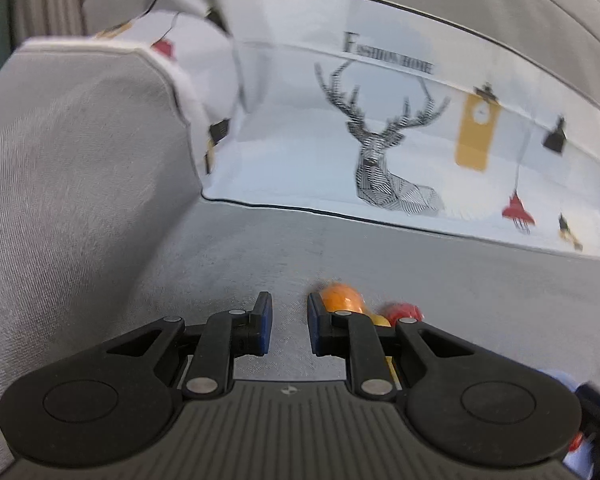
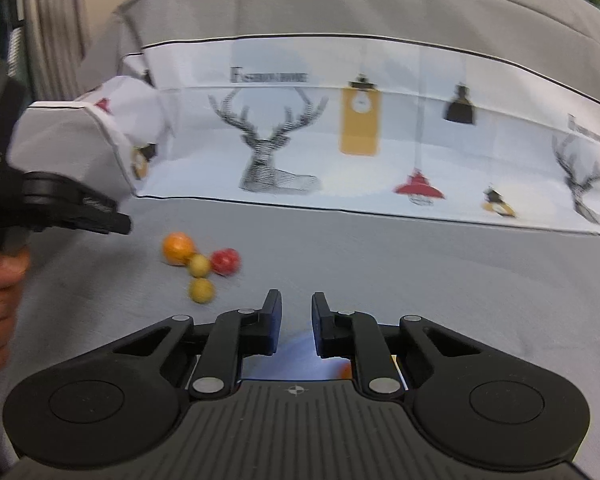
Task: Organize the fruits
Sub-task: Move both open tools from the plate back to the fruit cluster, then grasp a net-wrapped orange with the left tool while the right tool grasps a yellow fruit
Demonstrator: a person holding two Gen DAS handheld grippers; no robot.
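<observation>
Carefully now, both my left gripper (image 1: 289, 322) and right gripper (image 2: 296, 322) are empty and apart, and the round orange (image 1: 340, 297) just beside my left fingers could roll away if bumped.

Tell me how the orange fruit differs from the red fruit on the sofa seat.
The orange fruit looks larger than the red fruit. The orange fruit lies at the left end of the cluster, nearer the left gripper; the red fruit lies at the right end. One is orange, the other red. Both are roundish, rest on the grey seat, and flank a small yellow fruit; neither is gripped.
</observation>
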